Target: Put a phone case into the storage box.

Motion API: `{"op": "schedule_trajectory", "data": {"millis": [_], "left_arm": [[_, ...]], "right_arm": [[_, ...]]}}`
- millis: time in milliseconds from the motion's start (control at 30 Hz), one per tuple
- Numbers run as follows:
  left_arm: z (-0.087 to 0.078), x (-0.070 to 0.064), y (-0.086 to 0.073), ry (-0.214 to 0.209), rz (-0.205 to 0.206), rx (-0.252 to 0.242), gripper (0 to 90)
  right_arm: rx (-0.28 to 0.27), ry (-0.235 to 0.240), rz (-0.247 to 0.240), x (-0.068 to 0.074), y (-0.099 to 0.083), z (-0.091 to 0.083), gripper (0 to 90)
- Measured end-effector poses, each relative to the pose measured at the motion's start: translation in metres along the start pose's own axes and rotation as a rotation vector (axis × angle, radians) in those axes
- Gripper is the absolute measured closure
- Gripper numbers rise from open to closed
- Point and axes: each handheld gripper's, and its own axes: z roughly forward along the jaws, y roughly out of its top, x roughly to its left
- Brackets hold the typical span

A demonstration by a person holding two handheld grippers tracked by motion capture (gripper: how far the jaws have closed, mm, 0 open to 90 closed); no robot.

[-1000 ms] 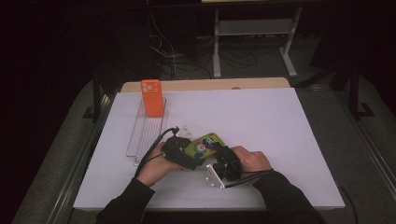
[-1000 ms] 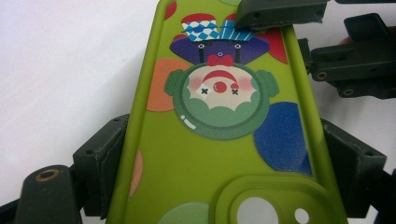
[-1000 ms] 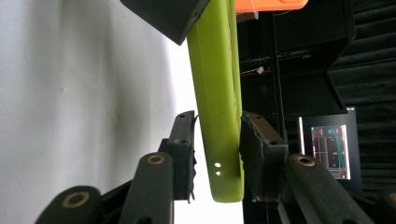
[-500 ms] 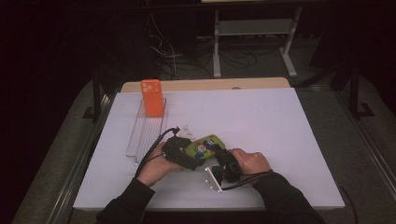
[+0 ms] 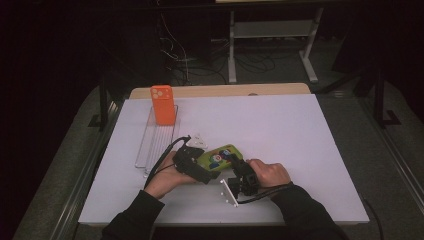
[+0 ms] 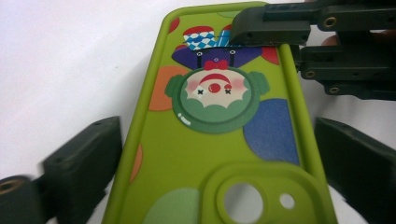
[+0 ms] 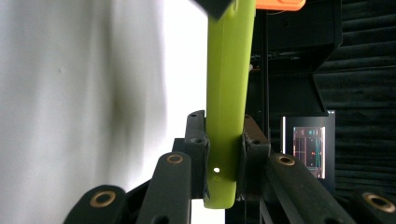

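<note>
**Green case pinched for pickup near the desk's front edge**

On the white desk (image 5: 300, 145), a clear rack (image 5: 157, 140) near the left edge holds an orange case (image 5: 163, 104). The green phone case (image 5: 220, 156) lies near the front edge. The left gripper (image 6: 219, 154) straddles it, jaws apart. The right gripper (image 7: 223, 154) is clamped on its end. Lift level, grip firm.
</note>
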Motion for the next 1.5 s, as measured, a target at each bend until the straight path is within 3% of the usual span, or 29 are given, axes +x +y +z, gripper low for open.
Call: {"op": "schedule_trajectory", "data": {"millis": [133,333,367,433,533,567,600,733,867,933,1000,1100,1233,1267,1333,1400,1500], "left_arm": [[-0.007,0.002,0.000,-0.007,0.015,-0.012,0.0],[-0.013,0.005,-0.002,-0.009,-0.007,-0.047,0.0],[-0.016,0.009,-0.003,-0.006,0.036,-0.016,0.0],[-0.016,0.008,-0.004,-0.008,0.012,-0.029,0.0],[-0.017,0.012,-0.005,0.004,0.031,-0.002,0.0],[-0.017,0.012,-0.005,0.002,0.034,-0.007,0.0],[-0.015,0.011,-0.006,0.005,0.009,-0.024,0.0],[-0.016,0.014,-0.007,0.008,0.020,0.009,0.0],[-0.014,0.015,-0.008,0.011,0.022,0.018,0.0],[-0.012,0.014,-0.009,0.010,-0.018,-0.006,0.0],[-0.012,0.015,-0.008,0.014,0.002,-0.003,0.0],[-0.012,0.015,-0.008,0.010,-0.002,0.008,0.0],[-0.011,0.015,-0.009,0.015,-0.002,0.011,0.0],[-0.011,0.014,-0.009,0.017,-0.005,0.013,0.0],[-0.012,0.016,-0.008,0.014,0.023,0.037,0.0],[-0.011,0.016,-0.008,0.015,0.026,0.037,0.0],[-0.010,0.014,-0.009,0.013,0.003,0.020,0.0]], "right_arm": [[0.020,0.012,0.001,-0.001,-0.003,0.000,75.7],[0.050,0.024,0.018,-0.004,-0.009,0.002,75.7],[0.060,0.036,0.028,-0.004,-0.010,0.002,75.7],[0.069,0.050,0.040,-0.005,-0.013,0.003,75.7],[0.085,0.072,0.055,-0.008,-0.018,0.003,75.7],[0.089,0.081,0.074,-0.009,-0.019,0.004,75.7],[0.089,0.084,0.086,-0.010,-0.021,0.004,75.7],[0.093,0.102,0.153,-0.013,-0.026,0.005,75.7],[0.101,0.125,0.266,-0.020,-0.031,0.004,75.7],[0.105,0.144,0.313,-0.023,-0.033,0.004,75.7],[0.091,0.155,0.342,-0.026,-0.036,0.005,75.7],[0.081,0.173,0.391,-0.029,-0.039,0.005,75.7],[0.092,0.224,0.514,-0.032,-0.041,0.005,75.7],[0.091,0.232,0.567,-0.031,-0.040,0.005,75.7],[0.085,0.254,0.578,-0.034,-0.043,0.006,75.7],[0.085,0.273,0.636,-0.035,-0.044,0.007,75.7],[0.089,0.287,0.675,-0.037,-0.046,0.008,75.7]]}}
